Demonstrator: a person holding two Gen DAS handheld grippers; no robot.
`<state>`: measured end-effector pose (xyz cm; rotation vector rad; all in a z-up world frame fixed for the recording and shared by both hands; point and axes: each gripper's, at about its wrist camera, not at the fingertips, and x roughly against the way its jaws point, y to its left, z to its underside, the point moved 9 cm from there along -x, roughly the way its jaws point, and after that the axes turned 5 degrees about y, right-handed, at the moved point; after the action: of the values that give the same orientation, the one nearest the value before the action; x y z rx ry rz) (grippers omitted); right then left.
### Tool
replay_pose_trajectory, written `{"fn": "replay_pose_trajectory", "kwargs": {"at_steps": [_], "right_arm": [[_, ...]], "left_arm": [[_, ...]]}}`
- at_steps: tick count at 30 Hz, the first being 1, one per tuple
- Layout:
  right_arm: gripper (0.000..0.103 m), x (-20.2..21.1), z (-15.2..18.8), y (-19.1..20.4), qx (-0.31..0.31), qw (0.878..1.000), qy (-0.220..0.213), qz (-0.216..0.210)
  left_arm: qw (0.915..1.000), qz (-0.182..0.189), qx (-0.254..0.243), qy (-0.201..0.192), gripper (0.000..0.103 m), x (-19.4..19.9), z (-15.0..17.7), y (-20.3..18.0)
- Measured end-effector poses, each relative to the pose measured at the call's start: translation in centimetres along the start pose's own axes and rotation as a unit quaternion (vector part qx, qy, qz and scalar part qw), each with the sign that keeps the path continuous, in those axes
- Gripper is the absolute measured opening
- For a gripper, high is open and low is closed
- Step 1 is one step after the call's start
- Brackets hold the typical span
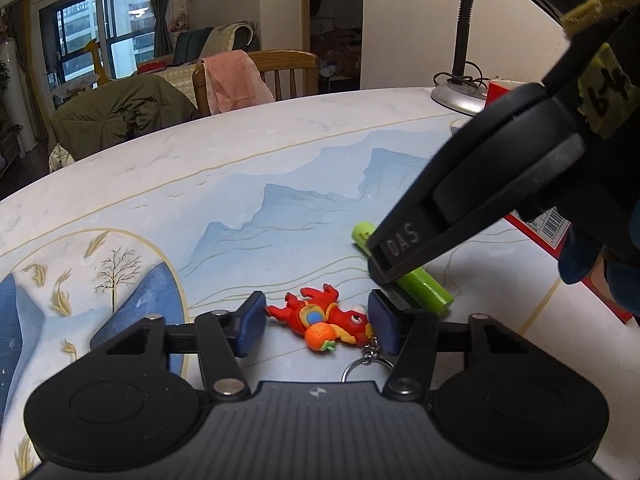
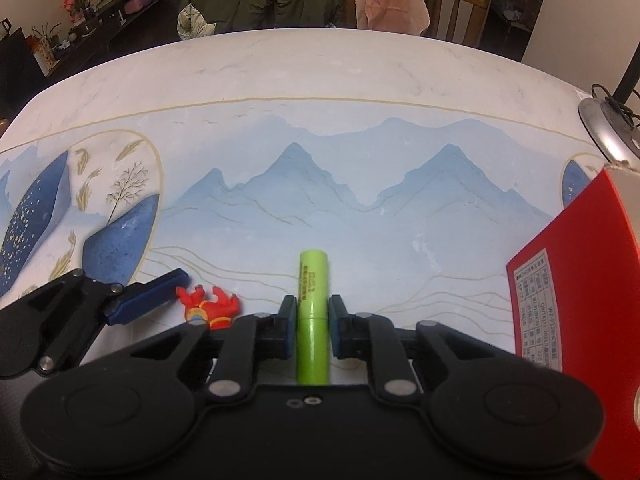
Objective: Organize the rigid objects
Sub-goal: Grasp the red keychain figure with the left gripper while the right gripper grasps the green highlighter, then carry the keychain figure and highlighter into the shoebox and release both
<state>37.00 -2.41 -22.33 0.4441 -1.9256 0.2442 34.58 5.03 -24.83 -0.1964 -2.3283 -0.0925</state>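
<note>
A red toy keychain figure (image 1: 324, 320) with an orange ball and a metal ring lies on the painted table between the blue pads of my left gripper (image 1: 318, 324); the pads sit at its two ends, touching or nearly so. It also shows in the right wrist view (image 2: 210, 306), beside the left gripper's finger (image 2: 148, 296). A green tube (image 2: 313, 312) lies lengthwise between the pads of my right gripper (image 2: 313, 328), which press close on its sides. In the left wrist view the tube (image 1: 424, 284) lies on the table under the right gripper (image 1: 390, 268).
A red box (image 2: 580, 296) stands at the right of the table. A desk lamp base (image 2: 608, 132) with a cord sits at the far right. Chairs with a pink cloth (image 1: 236, 80) and a green coat (image 1: 120, 112) stand beyond the far edge.
</note>
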Motion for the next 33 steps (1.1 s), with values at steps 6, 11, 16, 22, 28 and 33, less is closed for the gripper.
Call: {"fn": "replay_pose_trajectory", "kwargs": {"at_steps": [6, 11, 16, 22, 28, 33], "right_arm": [[0.015, 1.5, 1.0, -1.1, -0.032, 0.999, -0.008, -0.010], [0.015, 3.5, 2.4, -1.5, -0.042, 0.999, -0.016, -0.021], [0.015, 5.6, 3.7, -1.4, -0.056, 0.997, -0.027, -0.035], [0.015, 8.0, 5.0, -1.6, -0.082, 0.994, -0.042, -0.053], [0.015, 11.3, 6.3, -1.9, -0.084, 0.992, -0.065, -0.062], [0.015, 14.1, 7.2, -3.0, -0.093, 0.989, -0.086, -0.072]], "left_arm": [[0.9999, 0.005, 0.010, 0.006, 0.055, 0.5, 0.2, 0.0], [0.9993, 0.014, 0.031, 0.018, 0.054, 1.5, 1.0, 0.3], [0.9980, 0.026, 0.051, 0.029, 0.054, 2.8, 1.7, 0.3], [0.9960, 0.037, 0.076, 0.029, 0.054, 5.6, 1.9, 0.2], [0.9930, 0.059, 0.099, 0.029, 0.054, 8.7, 1.2, -0.2], [0.9925, 0.061, 0.105, 0.019, 0.054, 11.3, 0.3, -1.1]]}}
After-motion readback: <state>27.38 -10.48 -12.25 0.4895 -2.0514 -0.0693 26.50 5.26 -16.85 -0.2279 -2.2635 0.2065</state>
